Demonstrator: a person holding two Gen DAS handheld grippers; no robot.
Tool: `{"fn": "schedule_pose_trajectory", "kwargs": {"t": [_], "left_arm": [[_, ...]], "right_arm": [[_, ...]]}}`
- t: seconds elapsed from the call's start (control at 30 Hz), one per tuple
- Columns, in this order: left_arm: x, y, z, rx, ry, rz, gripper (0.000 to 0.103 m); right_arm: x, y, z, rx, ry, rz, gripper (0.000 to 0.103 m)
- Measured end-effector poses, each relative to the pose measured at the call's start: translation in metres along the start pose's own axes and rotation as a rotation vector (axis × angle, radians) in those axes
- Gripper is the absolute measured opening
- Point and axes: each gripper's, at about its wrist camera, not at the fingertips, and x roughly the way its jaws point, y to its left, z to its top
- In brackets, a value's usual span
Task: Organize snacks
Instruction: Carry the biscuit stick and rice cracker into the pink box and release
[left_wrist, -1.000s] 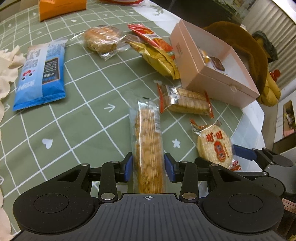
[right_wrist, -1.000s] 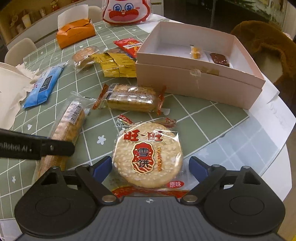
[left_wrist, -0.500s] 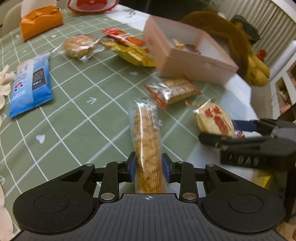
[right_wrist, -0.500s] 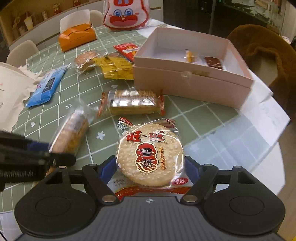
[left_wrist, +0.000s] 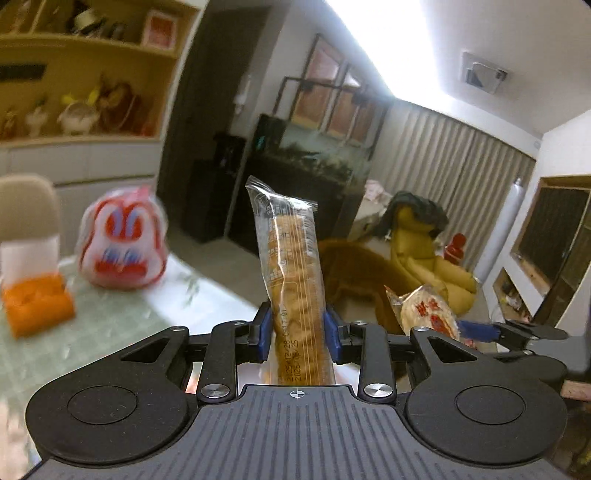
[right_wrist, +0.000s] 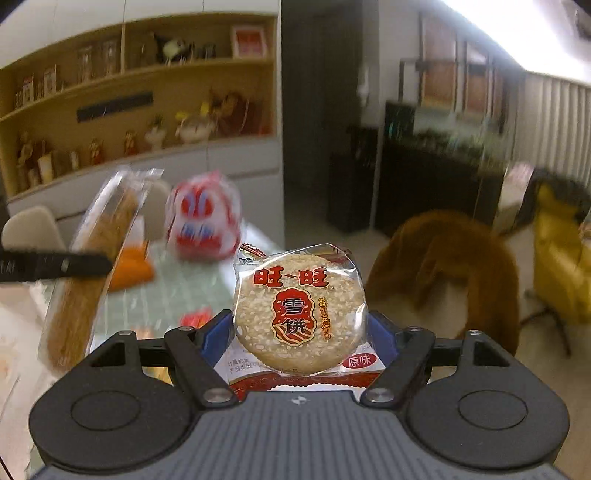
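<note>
My left gripper (left_wrist: 295, 332) is shut on a long clear pack of biscuits (left_wrist: 291, 273) and holds it upright, lifted off the table. The pack also shows blurred in the right wrist view (right_wrist: 92, 266). My right gripper (right_wrist: 299, 332) is shut on a round rice cracker pack (right_wrist: 299, 314) with red print, tilted up above the table. That cracker also shows at the right of the left wrist view (left_wrist: 428, 310). The pink box and the other snacks are out of view.
The green checked table (left_wrist: 110, 325) lies low at the left, with an orange tissue box (left_wrist: 37, 302) and a red and white bag (left_wrist: 122, 243) at its far end. A brown furry chair (right_wrist: 443, 266) and a yellow chair (left_wrist: 428, 254) stand beyond the table edge.
Both grippers have lifted and tilted upward with their snacks, so the views now look across the room instead of down at the table. The pink box has left both views.
</note>
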Motion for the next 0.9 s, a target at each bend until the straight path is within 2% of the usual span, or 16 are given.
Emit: {"fn": "schedule_pose_trajectory", "kwargs": {"t": [0.13,0.27,0.4,0.47,0.53,0.67,0.8,0.9], "left_arm": [[0.065,-0.001,0.003,-0.045,0.094,0.018,0.035],[0.13,0.014,-0.025,-0.114,0.197,-0.001,0.035],[0.194,0.041,-0.06,-0.185,0.317,-0.031,0.036],[0.221,0.054,-0.076,-0.203,0.383,-0.054,0.036],[0.228,0.065,-0.082,-0.235,0.389,-0.056,0.036],[0.207,0.092,-0.081,-0.299,0.318,-0.07,0.036],[0.176,0.113,-0.08,-0.287,0.274,0.006,0.036],[0.156,0.131,-0.087,-0.279,0.276,0.081,0.036]], "right_arm": [[0.022,-0.012,0.018,-0.002,0.006,-0.048,0.078],[0.052,-0.025,0.015,0.004,0.066,-0.072,0.078],[0.097,-0.032,-0.003,0.02,0.171,-0.125,0.078],[0.115,-0.033,-0.011,0.024,0.217,-0.12,0.078],[0.133,-0.03,-0.018,0.024,0.254,-0.111,0.077],[0.167,-0.018,-0.033,0.039,0.312,-0.085,0.078],[0.206,-0.009,-0.046,0.088,0.404,0.006,0.079],[0.216,-0.001,-0.056,0.117,0.429,0.014,0.081]]}}
